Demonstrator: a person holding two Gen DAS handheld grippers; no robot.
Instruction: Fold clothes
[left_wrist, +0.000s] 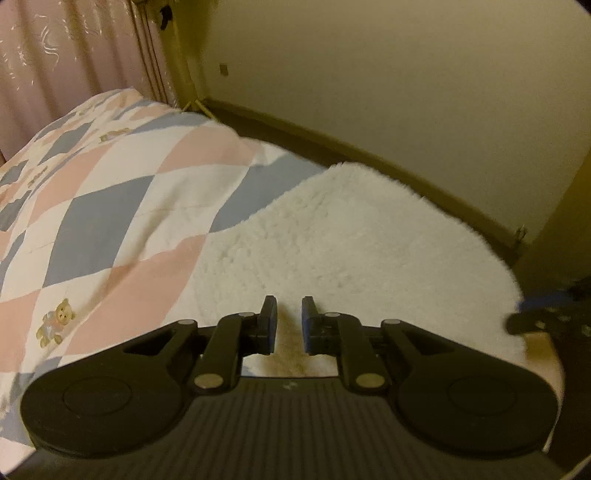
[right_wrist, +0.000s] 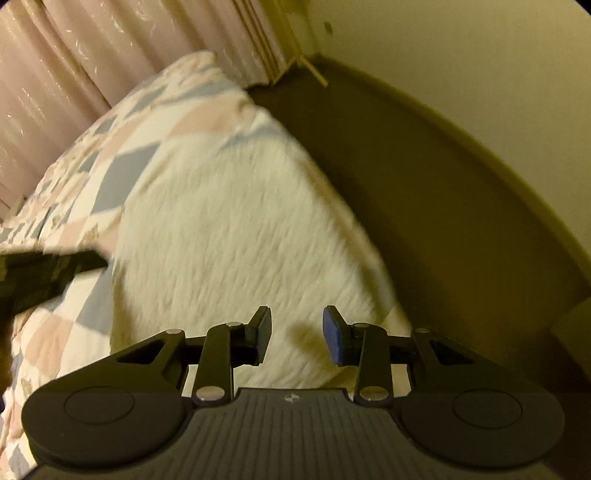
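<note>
A white fluffy fleece garment lies spread on a bed with a pink, blue and white diamond quilt. My left gripper hovers over the garment's near edge, its jaws a small gap apart with nothing between them. In the right wrist view the same garment is blurred. My right gripper is open and empty above the garment's near right part. The other gripper shows at the right edge of the left wrist view and at the left edge of the right wrist view.
Pink curtains hang behind the bed's far end. A dark floor strip runs between the bed's right side and a cream wall. A teddy bear print is on the quilt at left.
</note>
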